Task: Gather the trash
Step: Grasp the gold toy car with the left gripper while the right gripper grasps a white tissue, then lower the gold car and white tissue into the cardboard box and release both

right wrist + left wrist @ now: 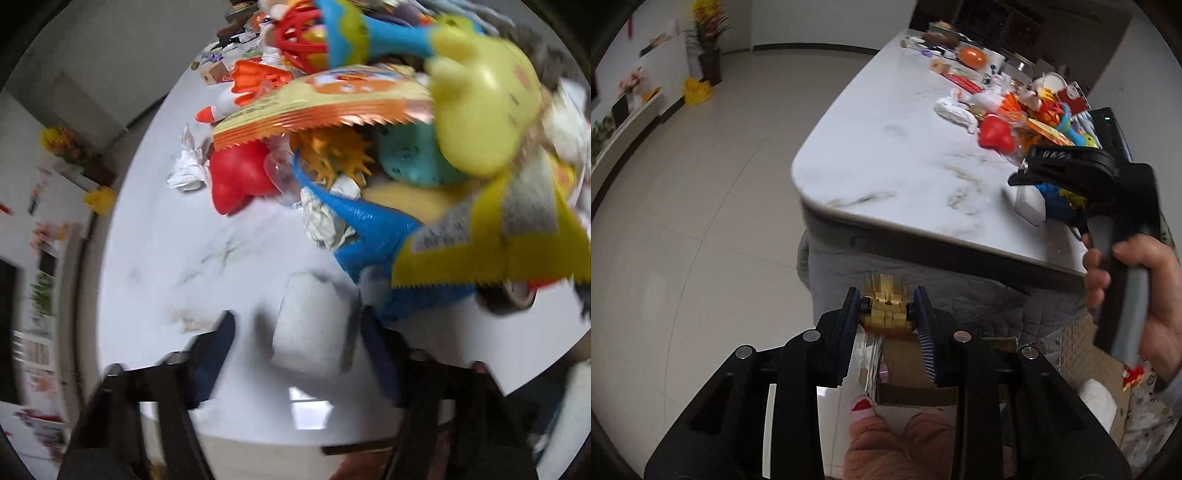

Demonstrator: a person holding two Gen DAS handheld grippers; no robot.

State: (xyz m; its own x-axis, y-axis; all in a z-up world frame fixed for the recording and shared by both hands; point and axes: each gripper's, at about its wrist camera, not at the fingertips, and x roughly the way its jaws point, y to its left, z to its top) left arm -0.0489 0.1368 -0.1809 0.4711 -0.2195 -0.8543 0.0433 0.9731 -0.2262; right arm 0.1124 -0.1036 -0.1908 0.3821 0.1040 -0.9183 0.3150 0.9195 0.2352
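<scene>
My left gripper (888, 295) is shut on a crumpled gold foil wrapper (886, 314), held off the table's edge above an open cardboard box (908, 373). In the right wrist view my right gripper (297, 314) points down at the white marble table (166, 258) with a small white box (314, 325) between its fingers. The left finger (221, 343) stands apart from the box; that view is blurred. The left wrist view also shows the right gripper (1015, 179), held by a hand (1145, 295) over the white box (1028, 201).
A pile of toys and wrappers crowds the table: a red toy (240, 177), a blue dinosaur (369, 229), a yellow wrapper (498, 243), an orange snack packet (325, 107), crumpled tissues (188, 170). A grey quilted cover (960, 295) hangs under the table. Pink slippers (897, 443) stand below.
</scene>
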